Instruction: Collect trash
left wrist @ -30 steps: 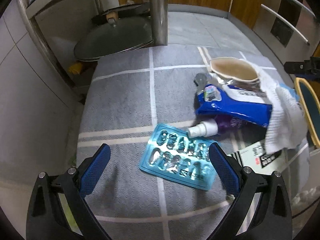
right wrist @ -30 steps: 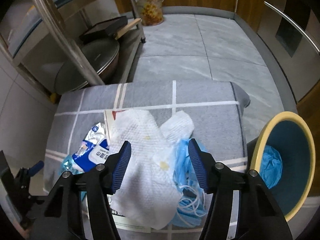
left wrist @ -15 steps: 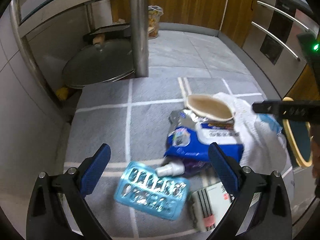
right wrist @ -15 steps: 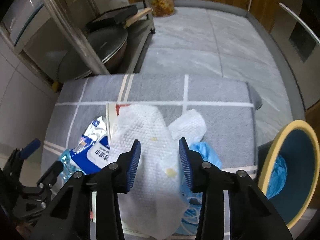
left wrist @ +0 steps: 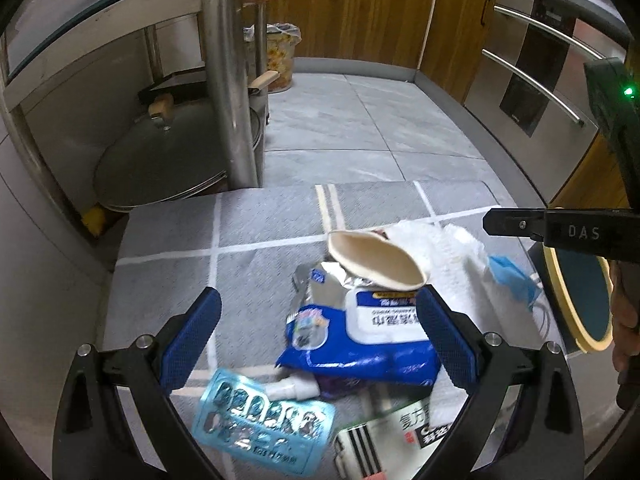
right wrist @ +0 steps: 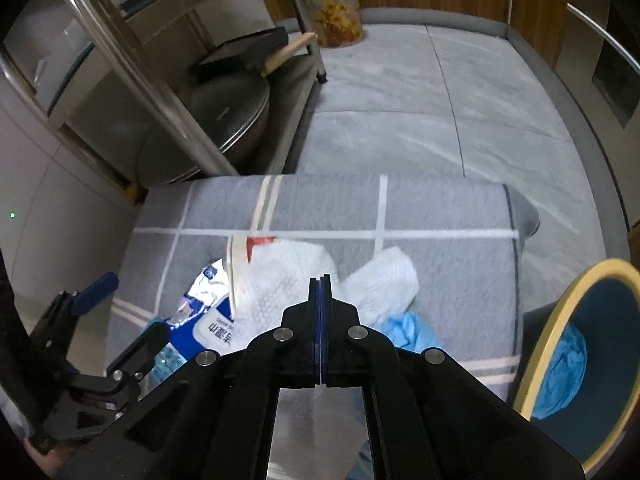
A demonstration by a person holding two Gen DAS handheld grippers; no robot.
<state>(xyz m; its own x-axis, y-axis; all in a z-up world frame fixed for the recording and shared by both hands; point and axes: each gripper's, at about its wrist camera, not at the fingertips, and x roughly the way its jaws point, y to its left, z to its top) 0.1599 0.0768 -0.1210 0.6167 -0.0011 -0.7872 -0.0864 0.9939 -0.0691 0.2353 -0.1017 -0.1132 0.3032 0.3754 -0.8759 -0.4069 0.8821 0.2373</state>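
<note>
Trash lies heaped on a grey lined mat (left wrist: 168,240): a blue wet-wipe packet (left wrist: 360,336), a squashed paper cup (left wrist: 372,260), a white tissue (left wrist: 452,264), a blue face mask (left wrist: 512,276), a blue blister pack (left wrist: 260,428), a small spray bottle (left wrist: 296,386) and a medicine box (left wrist: 400,432). My left gripper (left wrist: 318,294) hangs open above the packet, touching nothing. My right gripper (right wrist: 320,280) is shut with nothing between its pads, over the white tissue (right wrist: 288,280). The left wrist view shows its closed tip (left wrist: 486,222) in the air above the tissue.
A yellow-rimmed teal bin (right wrist: 536,344) stands right of the mat with blue trash (right wrist: 564,372) inside. A steel rack (left wrist: 228,80) with a lidded pan (left wrist: 160,160) is at the left. A tied bag (right wrist: 336,12) sits on the tiled floor. A hand (left wrist: 624,320) shows at the right edge.
My right gripper's jaws closed from wide open to shut, gripping nothing. My left gripper rose and tilted up, so the trash sits lower in its view.
</note>
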